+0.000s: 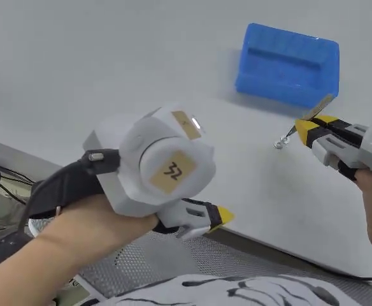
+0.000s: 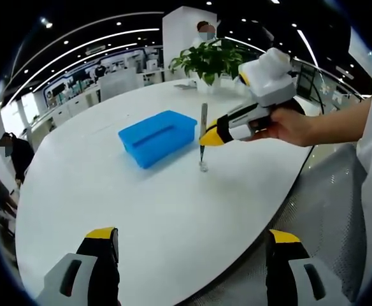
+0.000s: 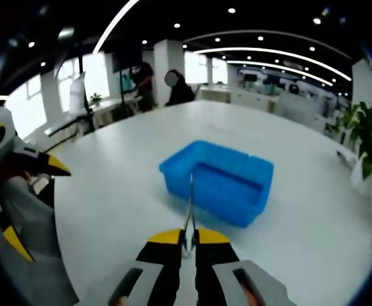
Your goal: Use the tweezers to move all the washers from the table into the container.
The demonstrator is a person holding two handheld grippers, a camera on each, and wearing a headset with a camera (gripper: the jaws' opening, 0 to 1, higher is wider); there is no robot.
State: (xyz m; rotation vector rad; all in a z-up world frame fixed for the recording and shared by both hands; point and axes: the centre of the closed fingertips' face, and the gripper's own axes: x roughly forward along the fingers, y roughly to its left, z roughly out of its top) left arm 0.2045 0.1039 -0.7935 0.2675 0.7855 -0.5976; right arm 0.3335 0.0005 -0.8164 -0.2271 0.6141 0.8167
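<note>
A small metal washer [image 1: 279,145] [image 2: 202,167] lies on the white table [image 1: 109,76], in front of the blue container [image 1: 288,64] [image 2: 157,137] [image 3: 218,182]. My right gripper [image 1: 306,129] [image 2: 206,137] [image 3: 188,237] is shut on the tweezers [image 1: 300,124] [image 2: 203,131] [image 3: 190,204]. The tweezers point down with their tips at the washer; I cannot tell whether they grip it. My left gripper [image 1: 218,215] [image 2: 191,236] hangs open and holds nothing, near the table's front edge and well back from the washer.
The table edge [image 1: 288,248] runs along the front, with perforated metal flooring [image 1: 173,261] below it. A potted plant [image 2: 211,60] stands at the table's far end. People stand at desks in the background.
</note>
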